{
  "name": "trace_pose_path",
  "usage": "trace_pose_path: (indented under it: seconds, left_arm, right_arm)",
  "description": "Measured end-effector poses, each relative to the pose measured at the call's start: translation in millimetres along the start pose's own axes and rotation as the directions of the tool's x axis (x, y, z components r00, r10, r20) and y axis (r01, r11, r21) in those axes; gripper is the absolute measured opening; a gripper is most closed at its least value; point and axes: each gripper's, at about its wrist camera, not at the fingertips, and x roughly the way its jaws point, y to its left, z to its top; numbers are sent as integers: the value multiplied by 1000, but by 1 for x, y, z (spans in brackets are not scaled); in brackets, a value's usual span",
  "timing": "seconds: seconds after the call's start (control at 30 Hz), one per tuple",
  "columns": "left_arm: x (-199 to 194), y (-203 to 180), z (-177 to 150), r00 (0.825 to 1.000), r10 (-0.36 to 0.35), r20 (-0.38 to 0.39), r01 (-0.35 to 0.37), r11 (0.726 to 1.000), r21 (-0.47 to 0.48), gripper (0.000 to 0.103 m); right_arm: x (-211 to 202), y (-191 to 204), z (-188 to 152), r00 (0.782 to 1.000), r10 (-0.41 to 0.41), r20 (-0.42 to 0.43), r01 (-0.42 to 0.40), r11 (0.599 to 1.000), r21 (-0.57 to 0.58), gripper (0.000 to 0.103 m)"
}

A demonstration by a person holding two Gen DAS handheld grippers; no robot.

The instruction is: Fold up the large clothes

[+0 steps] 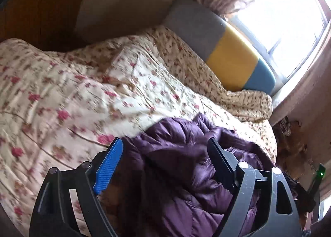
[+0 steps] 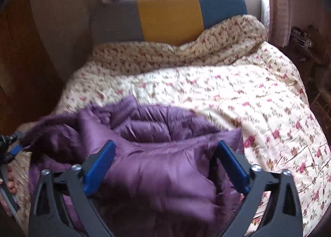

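While the purple puffer jacket (image 2: 157, 154) sits bunched at the lower frame (floral quilt (image 2: 248, 102) underneath), left gripper (image 1: 165, 150) and right gripper (image 2: 165, 154) both gape wide, gripping nothing.

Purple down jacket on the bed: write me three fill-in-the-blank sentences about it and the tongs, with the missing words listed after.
1. The purple down jacket lies crumpled on a quilt printed with ____.
2. Both the left tongs and the right tongs stand ____, gripping nothing.
3. The middle panel of the headboard, between grey and blue, is ____.

Missing words: flowers; open; yellow
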Motion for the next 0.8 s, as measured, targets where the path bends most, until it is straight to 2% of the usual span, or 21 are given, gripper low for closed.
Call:
trace_pose_path:
  seconds: [0.07, 0.17, 0.23, 0.3, 0.37, 0.43, 0.47, 0.5, 0.53, 0.6, 0.63, 0.67, 0.7, 0.8]
  left_arm:
    - [-10, 10, -3, 1000, -13, 2, 13, 1000, -12, 84]
    - [-14, 20, -22, 999, -36, -35, 36, 999, 3, 84]
    - [-15, 30, -42, 993, -92, -76, 91, 996, -7, 84]
    - [-12, 39, -61, 986, -122, -116, 120, 992, -30, 84]
    - [-8, 42, -77, 973, -173, -150, 166, 985, -55, 84]
    - [-2, 42, -93, 966, -187, -176, 176, 981, -78, 84]
    - [1, 41, -99, 962, -202, -185, 187, 978, -95, 79]
    - [3, 40, -102, 959, -209, -192, 192, 976, -107, 67]
    - [5, 39, -104, 956, -216, -198, 197, 974, -115, 62]
    - [6, 38, -109, 951, -242, -194, 219, 967, -133, 33]
    - [4, 37, -110, 950, -245, -191, 223, 966, -131, 28]
    - [0, 35, -111, 952, -244, -186, 224, 967, -122, 21]
    - [-4, 34, -112, 951, -247, -184, 228, 966, -119, 17]
    - [-20, 34, -115, 950, -253, -181, 238, 966, -101, 13]
  right_arm:
    - [-19, -7, 3, 999, 28, 33, -28, 999, 23, 101]
    - [-30, -23, -8, 1000, 17, 24, -18, 999, 43, 101]
    - [-27, -39, -26, 1000, -7, -9, 7, 998, 63, 101]
    - [-15, -55, -53, 997, -21, -79, 28, 995, 91, 101]
    - [-4, -65, -72, 993, -21, -116, 35, 992, 117, 101]
    - [11, -70, -91, 986, -14, -164, 39, 988, 147, 101]
    - [17, -71, -97, 983, 4, -182, 25, 987, 160, 97]
    - [24, -72, -103, 978, 41, -202, -3, 983, 183, 83]
    - [27, -72, -106, 975, 67, -211, -24, 979, 201, 75]
    - [23, -65, -106, 977, 76, -200, -37, 981, 190, 43]
    - [18, -61, -104, 978, 71, -194, -38, 985, 170, 35]
    - [13, -58, -103, 979, 71, -190, -41, 987, 153, 22]
    - [7, -54, -102, 980, 65, -187, -42, 991, 125, 16]
    - [-14, -42, -105, 984, 28, -178, -22, 999, 35, 12]
